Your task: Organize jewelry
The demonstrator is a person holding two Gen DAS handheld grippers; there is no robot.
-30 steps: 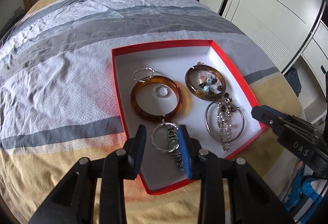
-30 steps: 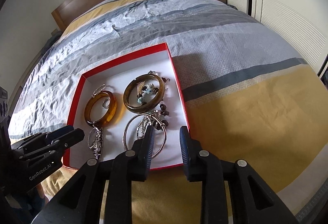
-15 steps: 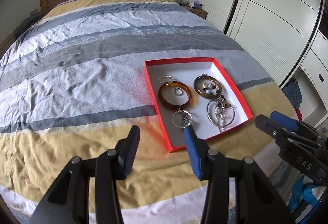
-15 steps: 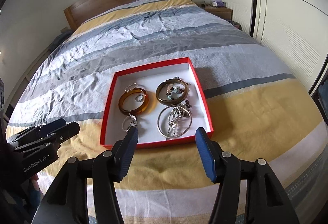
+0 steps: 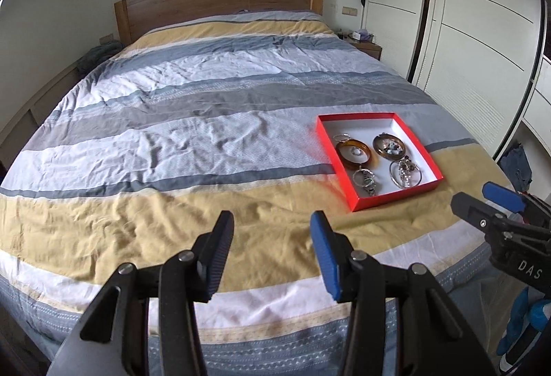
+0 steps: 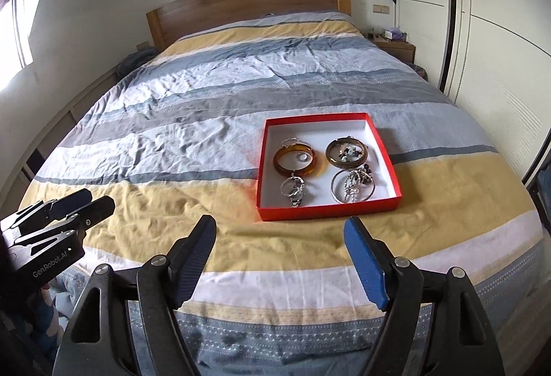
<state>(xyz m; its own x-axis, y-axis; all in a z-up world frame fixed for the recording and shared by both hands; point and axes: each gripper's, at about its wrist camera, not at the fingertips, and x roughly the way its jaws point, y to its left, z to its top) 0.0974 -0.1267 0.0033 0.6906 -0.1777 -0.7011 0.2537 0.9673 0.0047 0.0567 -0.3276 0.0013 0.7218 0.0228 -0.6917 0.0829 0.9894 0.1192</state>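
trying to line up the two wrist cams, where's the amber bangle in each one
Left wrist view: the amber bangle lies right of centre, in the near-left part of the red box, a small ring inside it.
Right wrist view: the amber bangle lies just right of centre, in the left half of the red box.
Shared landmark: the wooden headboard at the far end of the bed.

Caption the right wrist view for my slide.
Open right hand-held gripper above striped bed; red tray holds bangles.

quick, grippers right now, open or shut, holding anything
left gripper: open, jaws have just been opening, nothing between them
right gripper: open wide, jaws have just been opening, nothing between them
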